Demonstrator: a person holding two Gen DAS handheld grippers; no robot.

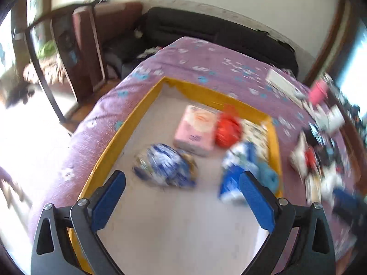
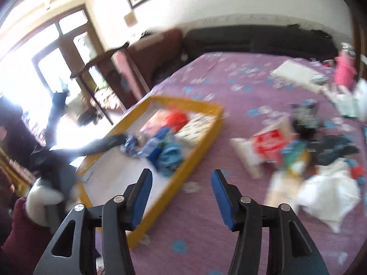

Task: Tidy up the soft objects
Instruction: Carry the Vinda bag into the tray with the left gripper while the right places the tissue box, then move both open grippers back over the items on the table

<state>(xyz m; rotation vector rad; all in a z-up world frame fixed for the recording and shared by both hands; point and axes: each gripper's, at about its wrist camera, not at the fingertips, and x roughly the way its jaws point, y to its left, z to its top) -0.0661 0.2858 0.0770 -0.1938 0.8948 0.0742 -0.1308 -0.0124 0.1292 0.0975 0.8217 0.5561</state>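
1. On the bed (image 2: pixel 218 87), inside the yellow tray (image 1: pixel 128 123), several soft things already lie: a pink pack (image 1: pixel 195 130), a red bundle (image 1: pixel 227 130), a blue-and-white bundle (image 1: pixel 165 165) and some blue cloth (image 1: pixel 240 167) against the tray's right wall.
2. I judge the sorting partly done. A loose heap (image 2: pixel 309 151) of clothes and bags lies on the purple cover, well apart from the tray on its right, with a white cloth (image 2: pixel 328 194) nearest me.
3. My left hand-held gripper (image 1: pixel 181 197) hangs over the tray with its jaws spread wide and nothing between them; the blue-and-white bundle lies just beyond its tips.
4. My right hand-held gripper (image 2: pixel 181 197) hangs over the bare cover between tray and heap, jaws about half apart and empty.
5. The near half of the tray floor is bare, so there is room for more.
6. Edges to mind: the tray's raised near wall lies between the heap and that bare floor, and the bed drops away just left of the tray. Both views are blurred, so small things in the heap I cannot name.
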